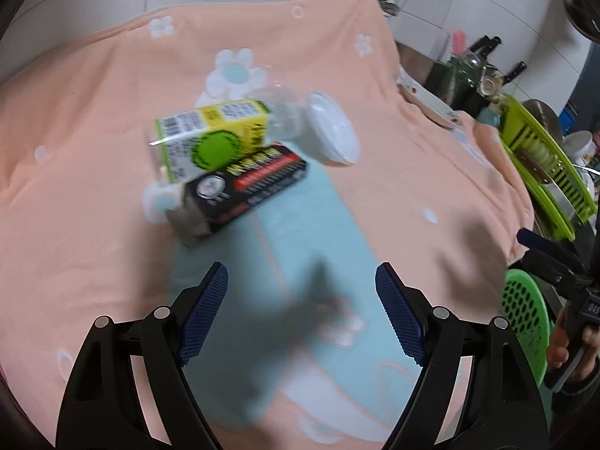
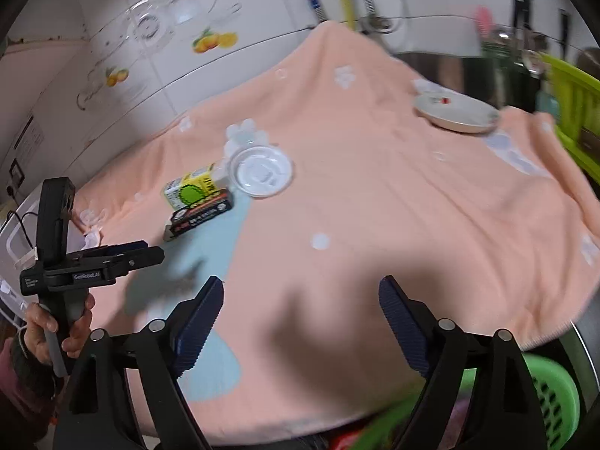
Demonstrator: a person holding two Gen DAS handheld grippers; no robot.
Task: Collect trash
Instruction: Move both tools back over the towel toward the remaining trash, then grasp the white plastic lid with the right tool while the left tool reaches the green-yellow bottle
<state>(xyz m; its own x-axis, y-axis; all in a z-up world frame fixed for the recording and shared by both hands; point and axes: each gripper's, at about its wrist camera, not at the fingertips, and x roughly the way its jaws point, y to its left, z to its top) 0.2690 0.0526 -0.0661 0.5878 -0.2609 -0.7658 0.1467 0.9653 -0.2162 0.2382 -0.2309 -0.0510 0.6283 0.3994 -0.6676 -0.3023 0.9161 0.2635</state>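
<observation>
A yellow-green drink carton (image 1: 210, 138) lies on the peach cloth (image 1: 412, 172), leaning on a black box (image 1: 243, 191), beside a clear plastic cup with a white lid (image 1: 330, 127). The same pile shows in the right wrist view: carton (image 2: 191, 186), black box (image 2: 200, 214), lidded cup (image 2: 261, 171). My left gripper (image 1: 302, 307) is open and empty, a short way in front of the pile. My right gripper (image 2: 300, 322) is open and empty over the cloth's near edge, well back from the pile. The left gripper also shows from the side in the right wrist view (image 2: 123, 257).
A green perforated basket (image 2: 551, 397) sits below the table's near right edge; it also shows in the left wrist view (image 1: 525, 318). A white plate (image 2: 455, 112) lies at the cloth's far right. A green dish rack (image 1: 543, 172) with kitchenware stands to the right. Tiled wall behind.
</observation>
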